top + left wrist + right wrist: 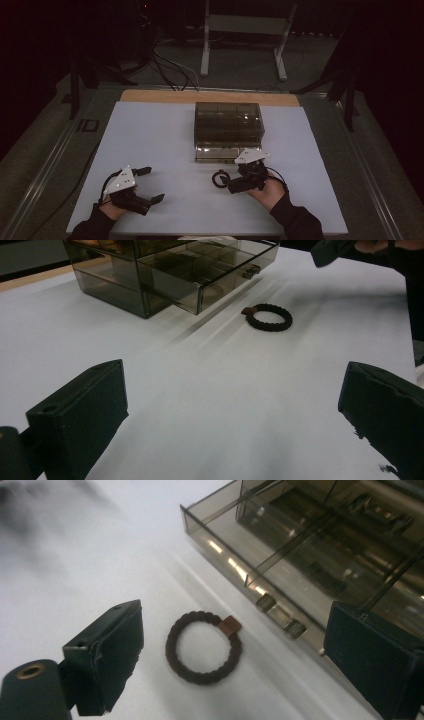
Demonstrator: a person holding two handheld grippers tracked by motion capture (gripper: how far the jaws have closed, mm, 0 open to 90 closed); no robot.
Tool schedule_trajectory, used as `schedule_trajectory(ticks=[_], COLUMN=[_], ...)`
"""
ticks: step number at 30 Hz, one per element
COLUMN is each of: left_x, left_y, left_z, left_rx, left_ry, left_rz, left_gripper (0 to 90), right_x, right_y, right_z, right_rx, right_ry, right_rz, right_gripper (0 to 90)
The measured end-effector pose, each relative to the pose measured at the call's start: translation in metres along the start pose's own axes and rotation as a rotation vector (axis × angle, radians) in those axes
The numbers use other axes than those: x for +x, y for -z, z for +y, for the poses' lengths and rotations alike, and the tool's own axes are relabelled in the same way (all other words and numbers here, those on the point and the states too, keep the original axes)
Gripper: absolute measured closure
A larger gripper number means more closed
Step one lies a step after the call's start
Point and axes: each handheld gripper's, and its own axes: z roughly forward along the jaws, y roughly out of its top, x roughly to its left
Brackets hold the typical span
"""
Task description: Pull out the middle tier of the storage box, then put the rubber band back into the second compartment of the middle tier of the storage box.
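A dark braided ring (172, 655) with a small brown tag (230, 625) lies flat on the white table cover, just in front of the smoky clear drawer box (228, 120). The box's bottom drawer (235, 545) is pulled out a little. My right gripper (240, 635) hovers over the ring (218, 179) with its jaws wide apart, one on each side, touching nothing. My left gripper (151, 184) rests open at the near left, aimed toward the ring (269, 317), with nothing between its jaws. From there, the right gripper (330, 250) shows at the top right.
The white cover (150, 135) spans most of the table, with a wooden strip (160, 96) along its far edge. Behind the table stand a metal frame (245, 30) and cables on the floor. The drawer's front carries two small handles (265, 602).
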Motion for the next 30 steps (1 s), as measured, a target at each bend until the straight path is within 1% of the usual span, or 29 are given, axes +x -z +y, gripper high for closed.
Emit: schedule_trajectory(ticks=[2, 3, 6, 10, 11, 12, 14, 17, 18, 20, 21, 22, 23, 25, 26, 27, 28, 29, 30], left_x=[0.0, 0.0, 0.0, 0.0, -0.001, -0.001, 0.0, -0.001, -0.001, 0.0, 0.0, -0.001, -0.001, -0.001, -0.001, -0.001, -0.001, -0.001, -0.001], left_y=[0.0, 0.0, 0.0, 0.0, 0.0, 0.0, 0.0, 0.0, 0.0, 0.0, 0.0, 0.0, 0.0, 0.0, 0.0, 0.0, 0.0, 0.0, 0.0], left_z=[0.0, 0.0, 0.0, 0.0, 0.0, 0.0, 0.0, 0.0, 0.0, 0.0, 0.0, 0.0, 0.0, 0.0, 0.0, 0.0, 0.0, 0.0, 0.0], left_rx=[0.0, -0.001, -0.001, -0.002, -0.003, -0.001, 0.0, -0.002, 0.0, -0.002, -0.004, -0.001, -0.001, -0.002, 0.0, 0.0, 0.0, 0.0, 0.0], left_ry=[-0.001, -0.001, -0.001, -0.001, -0.003, -0.003, -0.004, -0.003, -0.004, -0.001, 0.0, -0.002, -0.003, -0.002, -0.003, -0.003, -0.003, -0.003, -0.004], left_rz=[0.001, 0.0, -0.001, -0.002, -0.001, -0.001, -0.002, -0.002, -0.002, -0.002, -0.002, -0.002, -0.002, -0.002, -0.002, -0.002, -0.002, -0.002, -0.001], left_gripper=[0.8, 0.8, 0.8, 0.8, 0.8, 0.8, 0.8, 0.8, 0.8, 0.8, 0.8, 0.8, 0.8, 0.8, 0.8, 0.9, 0.8, 0.9, 0.9], right_x=[0.002, 0.002, 0.004, 0.008, 0.008, 0.009, 0.011, 0.013, 0.013, 0.013, 0.014, 0.017, 0.019, 0.021, 0.022, 0.023, 0.023, 0.023, 0.024], right_y=[-0.002, -0.003, -0.008, -0.011, -0.011, -0.012, -0.014, -0.017, -0.021, -0.022, -0.024, -0.026, -0.026, -0.028, -0.029, -0.03, -0.032, -0.032, -0.034], right_z=[-0.003, -0.004, -0.008, -0.012, -0.013, -0.014, -0.015, -0.017, -0.018, -0.019, -0.02, -0.021, -0.022, -0.021, -0.022, -0.022, -0.022, -0.022, -0.022], right_rx=[0.002, 0.0, 0.007, 0.007, 0.004, 0.003, 0.008, 0.019, 0.035, 0.035, 0.037, 0.042, 0.032, 0.039, 0.04, 0.046, 0.059, 0.059, 0.067], right_ry=[-0.007, -0.013, -0.035, -0.043, -0.047, -0.053, -0.061, -0.056, -0.07, -0.074, -0.072, -0.057, -0.05, -0.043, -0.031, -0.025, -0.024, -0.024, -0.016], right_rz=[0.017, 0.011, 0.022, 0.034, 0.039, 0.04, 0.055, 0.055, 0.053, 0.058, 0.071, 0.072, 0.076, 0.099, 0.096, 0.102, 0.113, 0.113, 0.113], right_gripper=[9.2, 9.2, 9.2, 9.8, 12.6, 17.3, 17.9, 19.6, 22.7, 24.1, 27.0, 29.2, 33.4, 36.3, 40.6, 43.1, 45.0, 45.0, 46.9])
